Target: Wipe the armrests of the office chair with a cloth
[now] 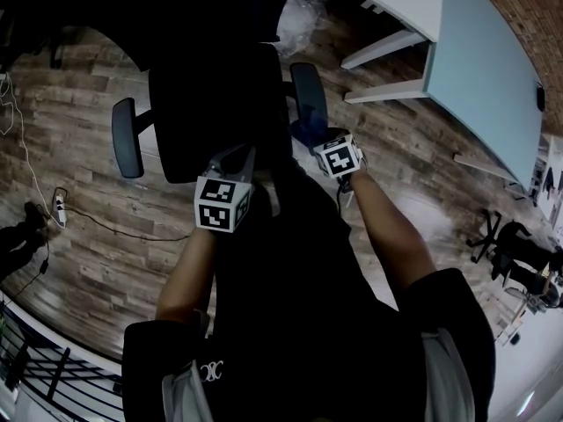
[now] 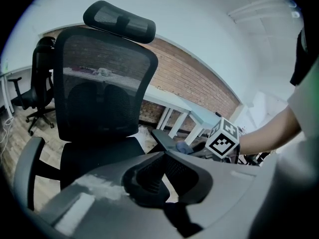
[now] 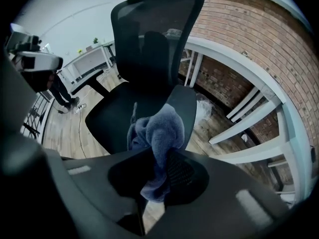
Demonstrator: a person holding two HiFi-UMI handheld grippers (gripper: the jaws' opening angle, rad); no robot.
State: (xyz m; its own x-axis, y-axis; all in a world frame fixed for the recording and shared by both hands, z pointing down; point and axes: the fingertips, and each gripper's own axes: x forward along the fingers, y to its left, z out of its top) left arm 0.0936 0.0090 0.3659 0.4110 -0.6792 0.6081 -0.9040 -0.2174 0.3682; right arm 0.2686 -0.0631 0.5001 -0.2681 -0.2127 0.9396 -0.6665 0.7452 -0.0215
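Observation:
A black mesh office chair (image 1: 220,104) stands before me with its left armrest (image 1: 127,137) and right armrest (image 1: 309,95). My right gripper (image 3: 158,158) is shut on a blue cloth (image 3: 162,131), which rests on the near end of the right armrest (image 3: 183,106). The head view shows the cloth (image 1: 310,134) just ahead of the right gripper (image 1: 327,144). The left gripper view shows the cloth (image 2: 183,147) on that armrest (image 2: 164,139). My left gripper (image 2: 164,157) hangs shut and empty in front of the seat (image 2: 99,158), and its place in the head view is below the seat's front edge (image 1: 236,161).
A white table (image 1: 440,25) with slanted legs stands right of the chair, against a brick wall (image 3: 259,39). A clear plastic bag (image 1: 303,16) lies on the wooden floor behind the chair. A power strip and cable (image 1: 60,205) lie at the left. Other office chairs (image 1: 506,240) (image 2: 35,83) stand farther off.

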